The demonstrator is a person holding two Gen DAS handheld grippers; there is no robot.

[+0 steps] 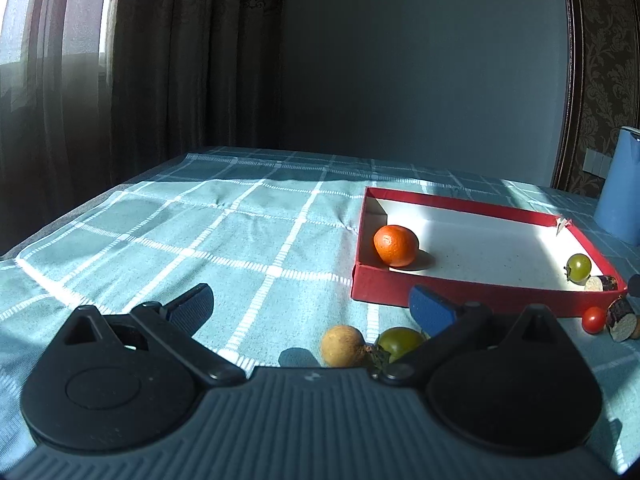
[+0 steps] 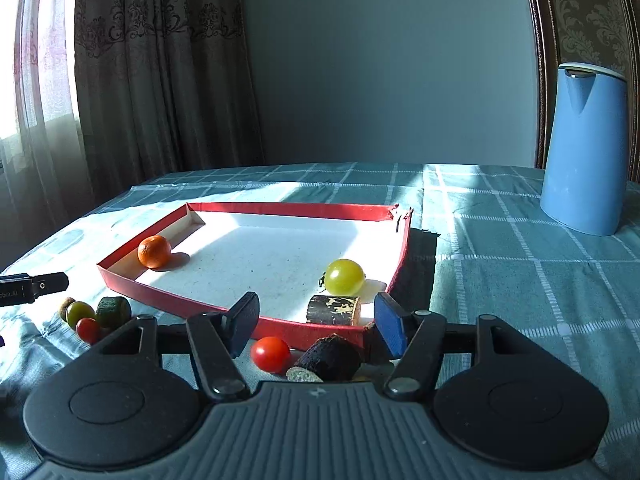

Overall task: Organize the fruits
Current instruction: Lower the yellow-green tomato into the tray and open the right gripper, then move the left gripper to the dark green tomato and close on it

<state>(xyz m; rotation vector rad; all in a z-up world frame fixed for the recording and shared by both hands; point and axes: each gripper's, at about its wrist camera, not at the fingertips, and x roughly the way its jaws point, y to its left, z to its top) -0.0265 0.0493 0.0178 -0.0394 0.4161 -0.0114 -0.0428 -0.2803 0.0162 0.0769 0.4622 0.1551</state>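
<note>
**Both grippers spread open at the near edge of the red tray**

Left wrist view: the left gripper (image 1: 310,308) fills the bottom of the frame, its blue-padded fingers (image 1: 432,309) wide apart and holding nothing. Between them, low in the centre, a tan longan (image 1: 343,345) lies on the checked teal tablecloth (image 1: 224,236), touching a green tomato (image 1: 400,342) just to its right. At centre right sits the red tray (image 1: 460,296) with a white floor; a mandarin (image 1: 396,245) rests in its near left corner, and a second green tomato (image 1: 579,268) and a dark cut stalk piece (image 1: 601,283) lie in its near right corner. Outside the tray, at the right edge, a red cherry tomato (image 1: 593,319) lies beside another cut stalk piece (image 1: 622,320). A blue jug (image 1: 619,188) stands at the far right.

Right wrist view: the right gripper (image 2: 316,326) is likewise released, its fingers (image 2: 244,322) parted over the tray's near wall (image 2: 168,300). Inside the tray, the mandarin (image 2: 154,251) is at left, a yellow-green tomato (image 2: 345,277) right of centre, with a cut stalk piece (image 2: 334,310) just below it. In front of the tray, between the fingers, a cherry tomato (image 2: 270,354) lies beside a dark stalk piece (image 2: 330,358). At lower left, more small fruits (image 2: 96,316) cluster on the cloth near the tip of the left gripper (image 2: 44,286). The blue jug (image 2: 584,152) stands at upper right.
</note>
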